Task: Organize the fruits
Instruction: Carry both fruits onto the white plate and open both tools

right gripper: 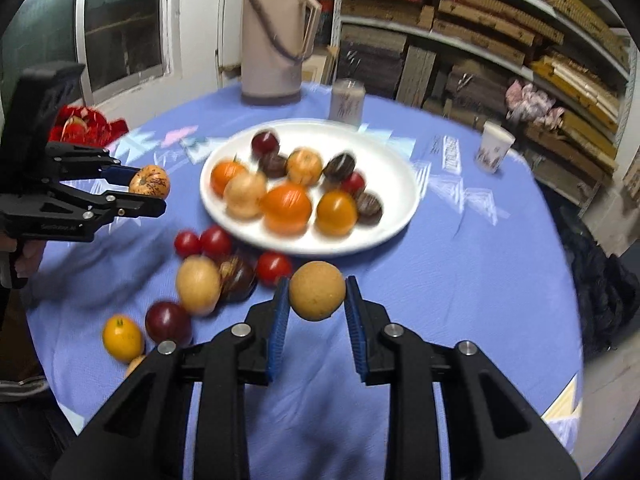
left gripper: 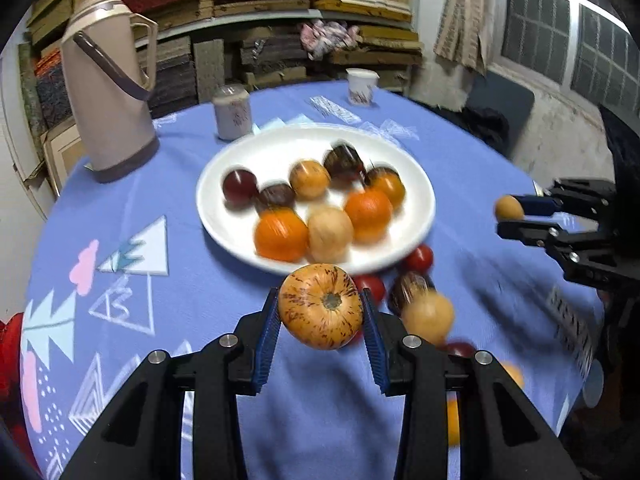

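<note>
Tongs: left [left gripper: 321,312] grips speckled fruit [left gripper: 321,306] | plate [left gripper: 416,184] rim just ahead

A speckled orange fruit [left gripper: 321,306] sits low in the frame's centre; a plain tan fruit [right gripper: 317,290] likewise. Nine mixed fruits fill the white plate [left gripper: 416,184] mid-frame.

Both wrist views are angled down over the table [left gripper: 200,320] at close range; the plate [left gripper: 224,224] [right gripper: 400,216] is shared.

Plate [left gripper: 224,216] fruit blurred; thermos [right gripper: 276,40] top cropped.
</note>
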